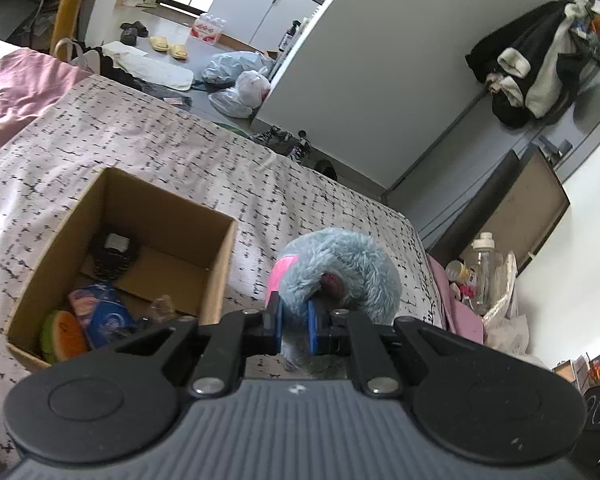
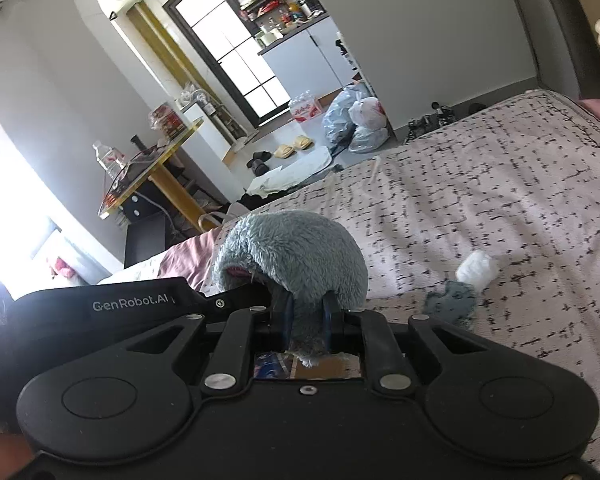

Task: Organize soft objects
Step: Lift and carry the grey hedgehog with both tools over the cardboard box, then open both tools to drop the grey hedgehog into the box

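Observation:
A fluffy grey-blue plush toy with a pink patch is held above the patterned bed. My left gripper is shut on its lower edge. My right gripper is shut on the same plush from the other side, and the left gripper's black body shows beside it. An open cardboard box sits on the bed left of the plush, holding a watermelon-slice toy, a blue packet and a dark item. The plush's grey tail with a white tip lies on the bed.
The bed cover spreads to the right. A pink blanket lies at the far left. Bottles and clutter stand beside the bed on the right. Plastic bags, slippers and a yellow table are on the floor beyond.

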### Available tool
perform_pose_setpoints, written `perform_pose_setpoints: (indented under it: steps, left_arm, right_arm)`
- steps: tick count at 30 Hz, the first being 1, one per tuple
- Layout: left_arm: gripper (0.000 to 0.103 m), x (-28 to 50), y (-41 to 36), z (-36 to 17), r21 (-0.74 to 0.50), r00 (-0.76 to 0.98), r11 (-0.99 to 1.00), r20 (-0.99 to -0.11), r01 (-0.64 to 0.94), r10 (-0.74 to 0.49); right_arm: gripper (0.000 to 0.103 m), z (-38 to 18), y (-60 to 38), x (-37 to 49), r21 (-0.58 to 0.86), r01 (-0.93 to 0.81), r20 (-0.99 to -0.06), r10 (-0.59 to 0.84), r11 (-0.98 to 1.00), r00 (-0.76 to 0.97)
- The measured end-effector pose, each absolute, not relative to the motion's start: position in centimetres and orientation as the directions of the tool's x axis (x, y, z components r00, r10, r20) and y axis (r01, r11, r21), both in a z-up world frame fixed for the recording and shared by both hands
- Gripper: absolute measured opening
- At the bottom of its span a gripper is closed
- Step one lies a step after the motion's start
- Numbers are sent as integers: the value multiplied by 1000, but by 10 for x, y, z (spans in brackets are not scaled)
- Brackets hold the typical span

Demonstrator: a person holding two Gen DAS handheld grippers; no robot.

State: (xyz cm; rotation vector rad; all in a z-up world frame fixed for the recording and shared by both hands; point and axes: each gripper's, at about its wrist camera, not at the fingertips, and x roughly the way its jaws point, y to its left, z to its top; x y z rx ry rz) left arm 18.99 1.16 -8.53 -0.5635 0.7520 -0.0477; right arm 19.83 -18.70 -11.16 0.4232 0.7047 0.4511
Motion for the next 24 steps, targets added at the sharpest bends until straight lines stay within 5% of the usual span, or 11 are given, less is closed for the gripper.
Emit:
perform_pose_setpoints:
  steps: [24]
  left_arm:
    - [10,192,92,-106,-585,750,775,-618,-238,-236]
  right_arm:
    - [16,-117,-112,219,481,-271,-564,530,834,633]
